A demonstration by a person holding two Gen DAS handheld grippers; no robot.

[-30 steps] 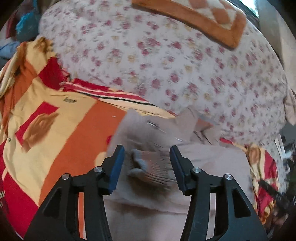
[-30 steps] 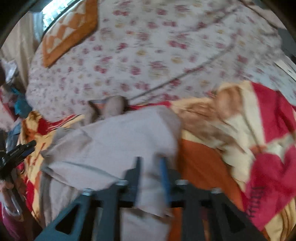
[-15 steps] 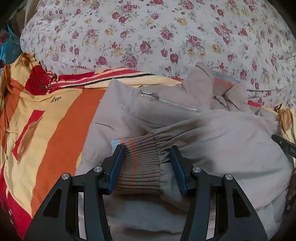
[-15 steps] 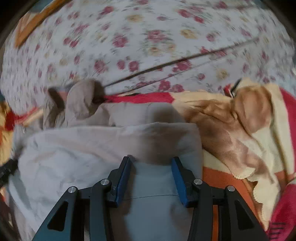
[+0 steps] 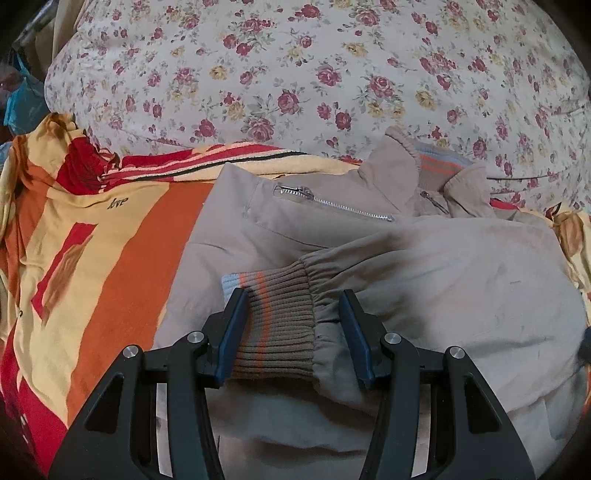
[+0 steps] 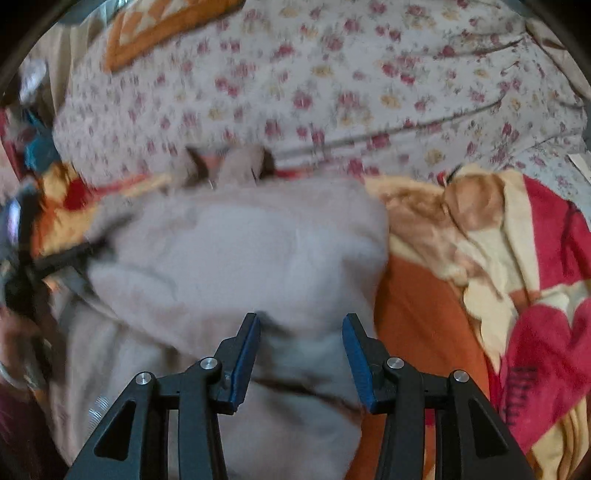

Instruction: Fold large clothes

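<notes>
A beige jacket [image 5: 424, 266] lies on an orange, red and yellow blanket [image 5: 92, 251], its collar toward the floral bedding. One sleeve is folded across the body. Its ribbed cuff [image 5: 280, 317] with orange stripes lies between the fingers of my left gripper [image 5: 293, 317], which is open around it. In the right wrist view the jacket [image 6: 240, 266] is blurred. My right gripper [image 6: 301, 332] is open just above the jacket's right side, holding nothing. The left gripper shows as a dark blur at that view's left edge [image 6: 33, 266].
A floral quilt [image 5: 314, 74] rises behind the jacket. An orange checked cushion [image 6: 159, 29] lies at the far back left. The blanket bunches up in folds to the right [image 6: 498, 258]. Clutter sits off the bed's left corner [image 5: 22, 99].
My right gripper opened, let go of the jacket fabric and pulled back. My left gripper stayed open and came down so the folded sleeve's cuff lies between its fingers.
</notes>
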